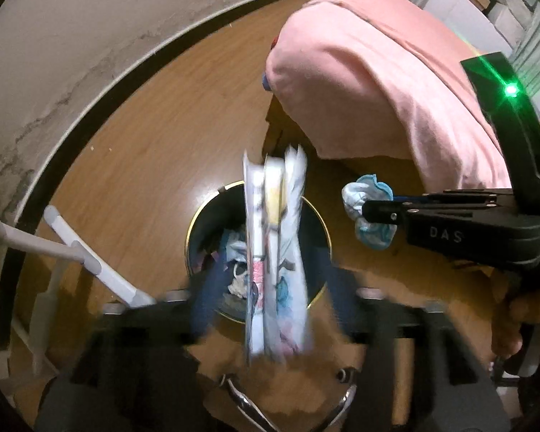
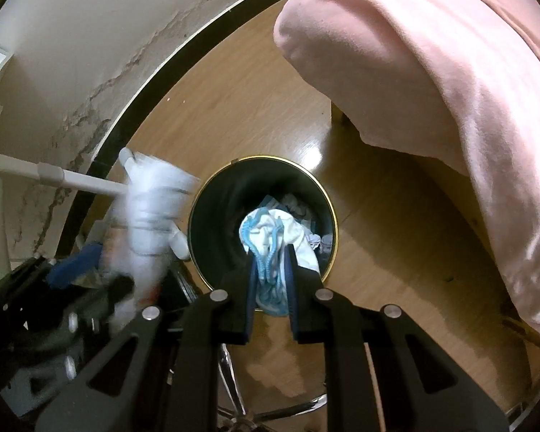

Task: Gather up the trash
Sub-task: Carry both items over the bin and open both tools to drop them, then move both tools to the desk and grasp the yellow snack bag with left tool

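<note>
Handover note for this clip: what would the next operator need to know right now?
Left gripper: jaws look open, blurred; a folded printed paper wrapper sits between them above the round black gold-rimmed bin.
Right gripper: shut on a crumpled blue-and-white face mask, over the bin mouth.
Done: some trash already lies in the bin.
Left: drop both pieces in.

Two grippers show: the left gripper [image 1: 270, 288] at the bottom centre of its own view, the right gripper [image 2: 271, 270] at the bottom centre of its own. One round bin [image 2: 198, 194] sits mid-frame in both views. One folded wrapper [image 1: 275, 252] stands centre in the left view. One crumpled mask [image 2: 270, 230] hangs centre in the right view. One pink blanket [image 2: 432, 54] fills the upper right.
</note>
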### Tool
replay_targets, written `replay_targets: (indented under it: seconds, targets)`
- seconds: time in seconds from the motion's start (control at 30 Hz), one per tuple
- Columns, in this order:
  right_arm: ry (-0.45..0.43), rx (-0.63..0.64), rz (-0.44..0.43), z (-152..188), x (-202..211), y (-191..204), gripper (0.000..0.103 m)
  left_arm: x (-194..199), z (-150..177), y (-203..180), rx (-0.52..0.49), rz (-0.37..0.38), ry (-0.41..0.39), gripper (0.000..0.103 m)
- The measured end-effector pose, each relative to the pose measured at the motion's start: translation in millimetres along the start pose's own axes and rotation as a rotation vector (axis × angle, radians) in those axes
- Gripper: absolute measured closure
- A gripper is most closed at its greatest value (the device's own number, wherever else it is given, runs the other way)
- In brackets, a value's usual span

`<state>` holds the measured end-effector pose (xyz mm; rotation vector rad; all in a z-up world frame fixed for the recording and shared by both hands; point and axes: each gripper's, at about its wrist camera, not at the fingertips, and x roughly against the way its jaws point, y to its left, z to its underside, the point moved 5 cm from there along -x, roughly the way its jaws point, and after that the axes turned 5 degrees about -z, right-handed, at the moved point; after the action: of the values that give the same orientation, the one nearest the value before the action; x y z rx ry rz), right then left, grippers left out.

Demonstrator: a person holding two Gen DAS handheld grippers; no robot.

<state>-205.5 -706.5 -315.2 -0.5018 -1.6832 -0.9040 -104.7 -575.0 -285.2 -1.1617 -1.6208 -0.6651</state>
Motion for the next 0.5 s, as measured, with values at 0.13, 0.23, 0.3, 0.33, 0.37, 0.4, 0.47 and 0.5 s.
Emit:
replay_targets:
  seconds: [0.13,0.23,0.3,0.33,0.37,0.4,0.47,0.5]
  targets:
    - [0.005,0.004,-0.006,1.8,-0.3,1.7,0.088,6.3,-0.8,-5.0,-0.023,-0.010,-0.021,0.039]
    - [0.004,0.008,-0.009,1.4,0.5,3.7,0.088,9.3,0.1,-6.4,-0.026,-0.010,-0.022,0.039]
    - [0.001,0.009,-0.015,1.2,1.2,4.9,0.088,11.8,0.5,-6.7,-0.029,-0.013,-0.026,0.039]
    - [0.001,0.011,-0.018,1.5,1.5,6.0,0.088,12.8,0.7,-6.4,-0.031,-0.016,-0.029,0.039]
    - [0.001,0.014,-0.021,1.2,1.9,7.0,0.088,13.7,0.7,-6.1,-0.032,-0.019,-0.030,0.038]
    - [0.000,0.018,-0.028,1.0,2.7,8.8,0.088,15.0,0.8,-5.5,-0.030,-0.025,-0.031,0.038]
    - [-0.005,0.023,-0.048,0.3,4.7,12.1,0.080,17.9,0.9,-4.9,-0.026,-0.028,-0.033,0.037]
    - [-0.010,0.026,-0.056,-0.4,6.5,13.8,0.060,21.3,1.7,-5.7,-0.028,-0.027,-0.036,0.036]
